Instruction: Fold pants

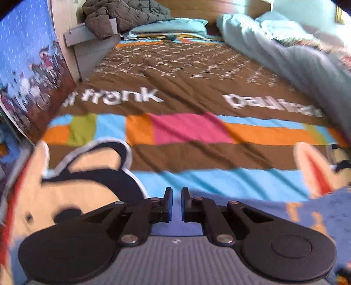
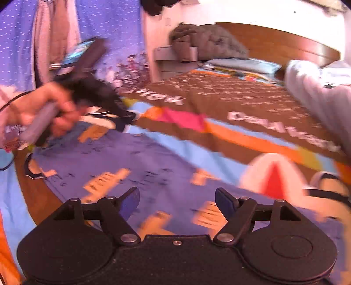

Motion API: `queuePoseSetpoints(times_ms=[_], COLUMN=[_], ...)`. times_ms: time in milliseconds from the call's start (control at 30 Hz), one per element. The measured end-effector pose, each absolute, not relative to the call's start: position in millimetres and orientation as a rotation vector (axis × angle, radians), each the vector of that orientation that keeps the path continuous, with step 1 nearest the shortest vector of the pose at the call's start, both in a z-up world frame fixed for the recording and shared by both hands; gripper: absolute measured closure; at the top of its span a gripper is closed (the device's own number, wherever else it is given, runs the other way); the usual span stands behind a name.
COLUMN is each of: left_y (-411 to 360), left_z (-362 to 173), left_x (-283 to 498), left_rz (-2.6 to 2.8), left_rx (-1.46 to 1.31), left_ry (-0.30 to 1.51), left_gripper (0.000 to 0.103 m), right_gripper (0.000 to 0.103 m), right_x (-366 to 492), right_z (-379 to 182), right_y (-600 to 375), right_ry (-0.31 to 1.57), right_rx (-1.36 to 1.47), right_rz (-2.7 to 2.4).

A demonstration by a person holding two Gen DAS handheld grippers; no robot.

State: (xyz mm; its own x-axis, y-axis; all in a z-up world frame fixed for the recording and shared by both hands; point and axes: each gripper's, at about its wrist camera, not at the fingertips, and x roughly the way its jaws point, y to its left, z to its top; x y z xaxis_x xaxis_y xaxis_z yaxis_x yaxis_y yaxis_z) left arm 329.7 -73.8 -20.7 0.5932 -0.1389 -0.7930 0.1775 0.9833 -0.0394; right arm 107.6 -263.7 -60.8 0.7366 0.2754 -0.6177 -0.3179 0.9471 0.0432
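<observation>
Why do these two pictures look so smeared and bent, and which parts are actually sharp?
Left wrist view: the left gripper is crisp, while the bedspread and its white lettering streak with motion blur; edges bow from the fisheye lens. Right wrist view: the right gripper is sharp, the purple pants are smeared, the person's hand is very blurred, and the far wall is washed out.

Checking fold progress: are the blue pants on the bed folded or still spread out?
Spread out, as far as shown: the blue pants lie flat across the bedspread with no fold visible, though blur hides their edges.
</observation>
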Motion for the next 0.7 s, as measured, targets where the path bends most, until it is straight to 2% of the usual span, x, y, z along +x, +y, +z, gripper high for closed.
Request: queuePoseSetpoints(times_ms=[33,100,167,233,367,433,500,567,600,700], left_y=[-78,-85,-93,-98,-103,-107,-123,-152,-169,-223], left_z=[-24,-34,-53,-61,-48,-33,-21,-13,-11,-8], left_x=[318,300,289,274,272,269,265,264,265,267], left_rz=[-0.201,-0.21,-0.173,-0.125,-0.016,-0.018,-0.056,-0.102,-0.133,-0.226], left_rx=[0.021,0.01,0.066,0.135,0.202,0.172,0.164,0.17,0.165,0.156], left_ry=[0.931,0.962,1.02,0.987,1.038,1.037,1.021,1.023,1.024,1.021], left_gripper=[0.087,0.071,0.067,0.065,0.051,0.051,0.046,0.04,0.033,0.021], right_gripper=[0.025,0.028,0.032,0.032,0.037,0.036,0.019,0.017,0.017,0.017], right_x=[106,107,108,106,89,65,37,20,16,14], right_z=[-62,-71,-83,-89,-93,-82,-68,-67,-71,-86], right_y=[-276,-297,-320,-354,-439,-463,-480,-486,-488,-487], right_ry=[0.687,0.75,0.813,0.838,0.838,0.758,0.642,0.596,0.602,0.659], right_rx=[-0.074,-0.076,-0.082,-0.04,0.118,0.207,0.326,0.39,0.416,0.448], right_rz=[0.303,0.241,0.129,-0.022,-0.325,-0.37,-0.35,-0.328,-0.3,-0.238])
